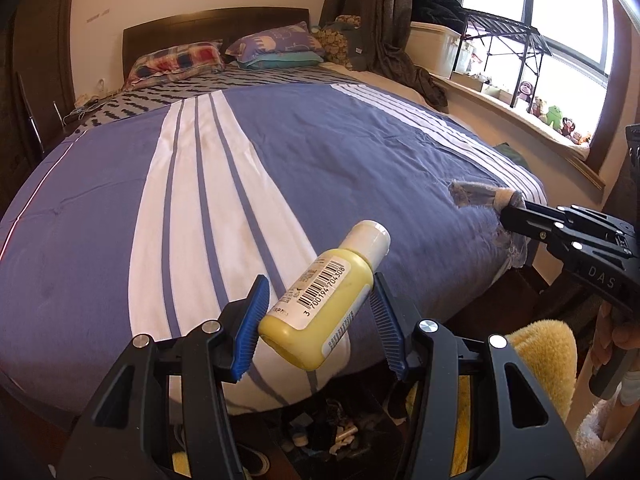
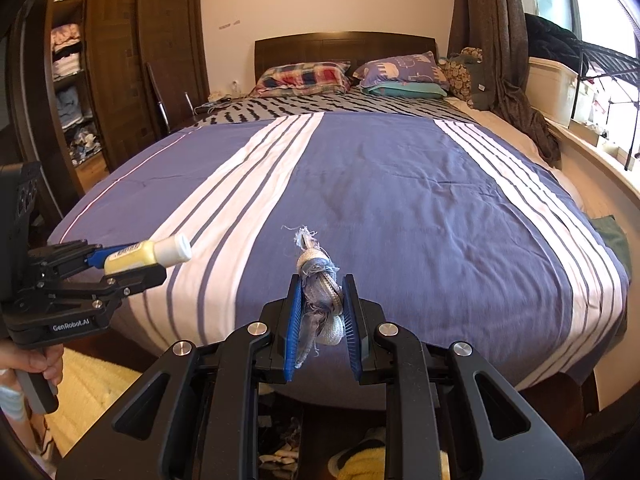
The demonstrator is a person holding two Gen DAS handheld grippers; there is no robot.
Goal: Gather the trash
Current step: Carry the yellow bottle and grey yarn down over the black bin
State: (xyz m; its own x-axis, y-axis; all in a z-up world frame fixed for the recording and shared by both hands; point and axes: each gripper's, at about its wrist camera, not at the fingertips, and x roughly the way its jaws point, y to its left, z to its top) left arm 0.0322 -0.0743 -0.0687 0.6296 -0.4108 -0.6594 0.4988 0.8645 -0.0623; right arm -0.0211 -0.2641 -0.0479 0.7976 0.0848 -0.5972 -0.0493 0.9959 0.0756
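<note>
My left gripper [image 1: 318,294] is shut on a small yellow bottle [image 1: 324,300] with a white cap and a barcode label, held above the foot of the bed. It also shows in the right wrist view [image 2: 146,258], at the left. My right gripper [image 2: 322,290] is shut on a knotted scrap of frayed grey-blue cloth [image 2: 320,284], held above the bed's foot. The cloth scrap [image 1: 480,196] also shows in the left wrist view, sticking out of the right gripper's fingers [image 1: 520,218].
The bed [image 2: 400,200] has a blue quilt with white stripes and pillows [image 2: 304,74] at the headboard. A wardrobe [image 2: 100,80] stands left, a window sill with toys [image 1: 556,118] right. A dark bin with scraps [image 1: 320,428] and a yellow rug [image 1: 536,356] lie below.
</note>
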